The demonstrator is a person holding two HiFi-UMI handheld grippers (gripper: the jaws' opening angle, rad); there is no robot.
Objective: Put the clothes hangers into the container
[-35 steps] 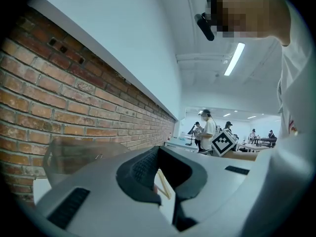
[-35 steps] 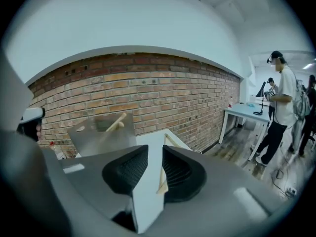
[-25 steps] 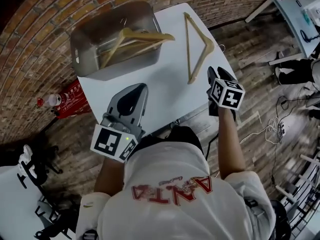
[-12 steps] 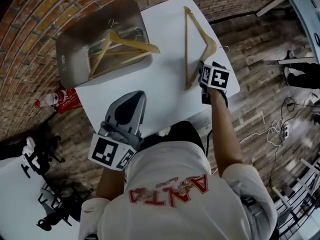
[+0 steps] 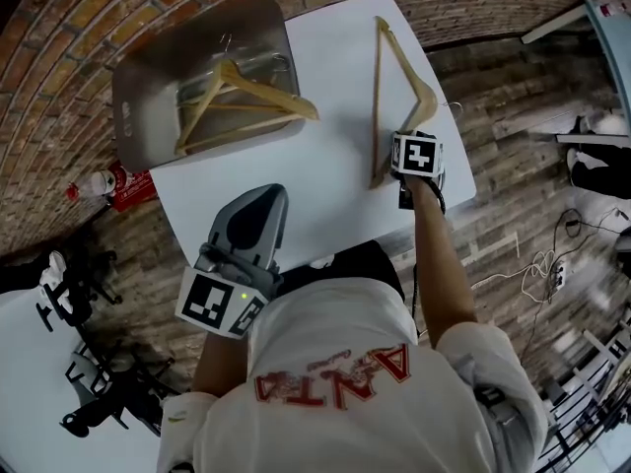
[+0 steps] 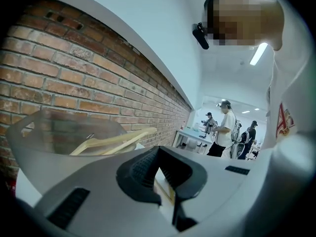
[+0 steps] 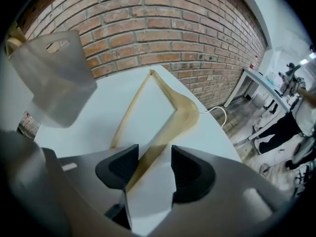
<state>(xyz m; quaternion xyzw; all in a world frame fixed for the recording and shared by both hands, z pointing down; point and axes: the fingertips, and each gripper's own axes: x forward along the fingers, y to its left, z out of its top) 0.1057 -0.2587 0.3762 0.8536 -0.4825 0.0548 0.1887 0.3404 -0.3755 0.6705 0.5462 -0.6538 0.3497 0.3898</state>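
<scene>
the loose wooden hanger (image 5: 376,97) lies flat on the right part of the white desk (image 5: 325,47). its long straight bar runs near to far. its curved shoulder bulges to the right, and the thin wire hook (image 7: 217,113) points right, toward the desk's right edge.

the right claw (image 5: 409,166) tilts steeply down over the hanger's near end. in the right gripper view its (image 7: 154,164) jaws stand apart after just closing a little. one wooden arm of the hanger passes between them, close to the left jaw, and is not pinched.

the left claw (image 5: 258,197) hangs at the desk's near edge, well left of the hanger. its jaws are apart with nothing between them.

the translucent grey container (image 5: 148,77) sits at the far left of the desk, with bare desk between it and the loose hanger. more wooden hangers (image 5: 268,91) already lie in it, their ends jutting over its right rim. a red pack (image 5: 133,183) and a bottle (image 5: 94,180) lie on the floor at left.
</scene>
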